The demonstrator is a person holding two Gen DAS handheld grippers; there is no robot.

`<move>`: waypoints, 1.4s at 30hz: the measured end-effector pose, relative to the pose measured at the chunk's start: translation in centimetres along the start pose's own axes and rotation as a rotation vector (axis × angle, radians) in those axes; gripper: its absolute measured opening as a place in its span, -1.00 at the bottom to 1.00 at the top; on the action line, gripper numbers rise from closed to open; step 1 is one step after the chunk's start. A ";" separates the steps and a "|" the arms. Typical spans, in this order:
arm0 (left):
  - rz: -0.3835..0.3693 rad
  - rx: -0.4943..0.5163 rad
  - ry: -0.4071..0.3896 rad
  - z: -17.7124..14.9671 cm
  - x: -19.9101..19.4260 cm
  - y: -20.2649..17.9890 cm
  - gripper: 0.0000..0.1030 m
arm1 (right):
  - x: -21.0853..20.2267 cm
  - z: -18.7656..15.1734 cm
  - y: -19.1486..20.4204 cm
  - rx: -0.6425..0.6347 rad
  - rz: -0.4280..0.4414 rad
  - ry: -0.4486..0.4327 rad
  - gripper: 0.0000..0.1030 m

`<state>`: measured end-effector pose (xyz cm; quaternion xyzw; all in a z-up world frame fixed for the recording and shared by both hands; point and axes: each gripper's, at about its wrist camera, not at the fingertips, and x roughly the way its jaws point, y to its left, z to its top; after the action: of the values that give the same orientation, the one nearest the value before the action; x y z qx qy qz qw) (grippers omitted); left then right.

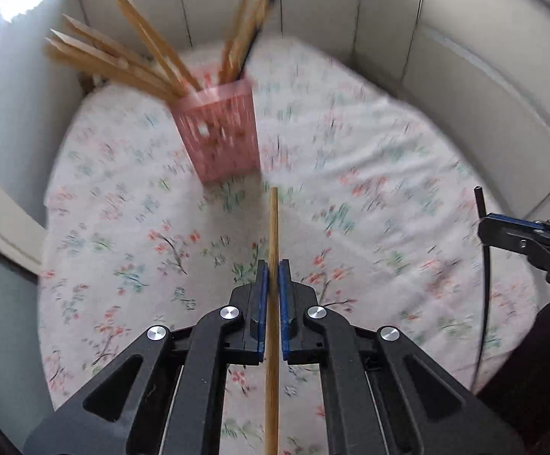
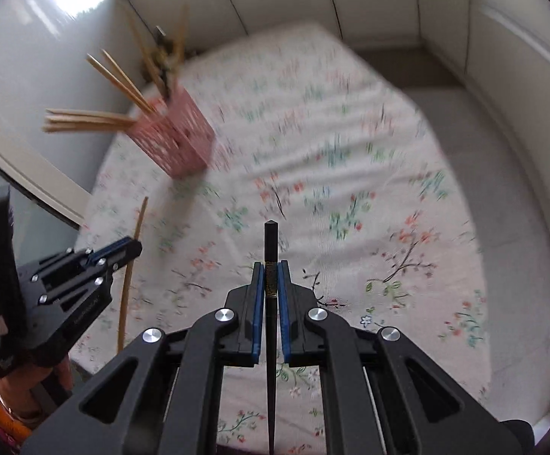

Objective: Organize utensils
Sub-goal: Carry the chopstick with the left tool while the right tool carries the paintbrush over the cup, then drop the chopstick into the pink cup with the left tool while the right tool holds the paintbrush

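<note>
A pink perforated holder (image 1: 220,132) stands on the floral cloth and holds several wooden chopsticks (image 1: 112,64) that fan out of its top; it also shows in the right wrist view (image 2: 178,140). My left gripper (image 1: 273,269) is shut on a wooden chopstick (image 1: 273,235), held above the cloth in front of the holder. My right gripper (image 2: 273,269) is shut on a black chopstick (image 2: 270,242). The right gripper (image 1: 481,227) shows at the right edge of the left wrist view. The left gripper (image 2: 136,246) shows at the left of the right wrist view.
A floral cloth (image 1: 370,174) covers the table (image 2: 351,132). White cabinet doors (image 1: 313,0) stand close behind and to the right. A pale wall and ledge (image 1: 2,223) run along the left side.
</note>
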<state>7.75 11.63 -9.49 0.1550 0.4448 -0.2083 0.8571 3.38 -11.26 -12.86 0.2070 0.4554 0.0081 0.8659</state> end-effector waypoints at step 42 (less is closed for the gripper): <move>0.083 -0.145 -0.510 22.1 -7.7 2.6 -0.91 | -11.2 10.9 3.7 -0.103 0.077 -0.328 -0.86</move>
<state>20.46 5.63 9.37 0.0537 0.2217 -0.1729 0.9582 6.11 -13.96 2.73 0.1783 0.2988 0.0309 0.9370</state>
